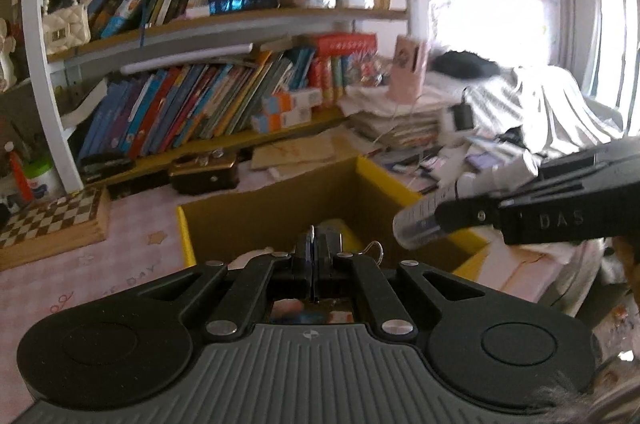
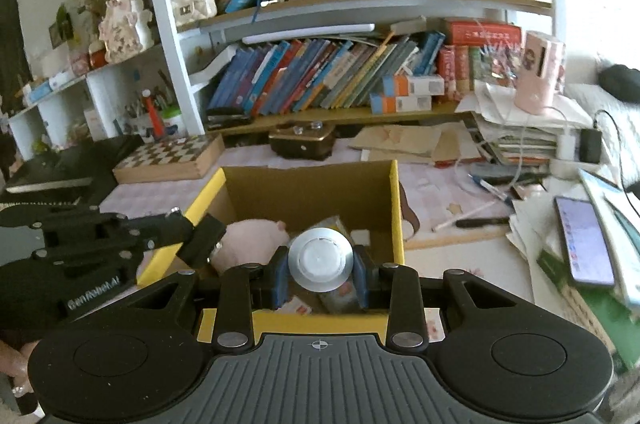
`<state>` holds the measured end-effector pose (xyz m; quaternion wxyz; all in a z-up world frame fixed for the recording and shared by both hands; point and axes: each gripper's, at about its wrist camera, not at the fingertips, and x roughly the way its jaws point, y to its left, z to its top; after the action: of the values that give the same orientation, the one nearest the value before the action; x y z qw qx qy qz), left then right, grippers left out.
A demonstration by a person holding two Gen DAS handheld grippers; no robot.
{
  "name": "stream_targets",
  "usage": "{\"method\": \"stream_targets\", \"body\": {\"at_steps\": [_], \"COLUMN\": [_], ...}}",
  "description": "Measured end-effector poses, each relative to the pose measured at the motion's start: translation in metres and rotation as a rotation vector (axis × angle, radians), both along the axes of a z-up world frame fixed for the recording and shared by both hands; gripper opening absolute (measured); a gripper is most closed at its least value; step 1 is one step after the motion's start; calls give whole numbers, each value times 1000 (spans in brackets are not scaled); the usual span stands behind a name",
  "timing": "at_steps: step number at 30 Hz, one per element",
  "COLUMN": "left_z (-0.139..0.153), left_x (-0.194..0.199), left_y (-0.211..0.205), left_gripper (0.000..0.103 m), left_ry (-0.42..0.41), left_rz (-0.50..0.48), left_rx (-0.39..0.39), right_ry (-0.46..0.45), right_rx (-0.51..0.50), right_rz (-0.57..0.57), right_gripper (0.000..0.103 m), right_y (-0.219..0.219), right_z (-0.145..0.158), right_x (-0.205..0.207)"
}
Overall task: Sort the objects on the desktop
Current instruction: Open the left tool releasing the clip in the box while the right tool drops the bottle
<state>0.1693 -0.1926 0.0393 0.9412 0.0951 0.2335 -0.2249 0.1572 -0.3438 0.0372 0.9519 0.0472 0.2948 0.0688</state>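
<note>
my right gripper (image 2: 320, 278) clamps a bottle (image 2: 321, 262) over the box (image 2: 394, 208); left gripper (image 1: 313, 248) closed, empty | risk: bottle slips; smooth round sides

— What is being sorted here?
— A clear cylindrical bottle (image 2: 321, 260) with a silver base and dark printing on its side, lying roughly level in mid-air, base end toward the right wrist camera, over the box (image 2: 394, 200).
— And the box?
— An open cardboard box, yellow outside and brown inside, standing on the pink surface (image 2: 440, 184) in front of the bookshelf.
— Anything in it?
— A pink plush toy (image 2: 252, 230) lies at its left side, with some packets at the bottom, too hidden to identify.
</note>
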Motion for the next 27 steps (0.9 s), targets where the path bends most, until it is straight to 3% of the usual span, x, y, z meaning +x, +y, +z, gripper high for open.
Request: {"method": "stream_targets", "body": {"at_steps": [4,13,22,25,27], "left_z": [-15,-45,-57,-56,-52], "left_x": [19,48,54,54,50], "left_y": [-3,-8,-12,-10,-6], "left_gripper": [2,2,2,16,48], "left_ry": [41,123,162,150,126], "left_rz": [38,73,77,100,122], "left_rx": [36,119,127,134,119], "right_ry": [22,172,177,183,183], "right_rx": [-45,-107,-127,-131,-137], "right_rz": [28,122,176,193,202], "right_gripper": [32,33,33,34,36], "right_y": [6,26,34,39,43], "right_z": [-12,-51,-50,-49,-50], "right_x": [25,65,85,90,93]}}
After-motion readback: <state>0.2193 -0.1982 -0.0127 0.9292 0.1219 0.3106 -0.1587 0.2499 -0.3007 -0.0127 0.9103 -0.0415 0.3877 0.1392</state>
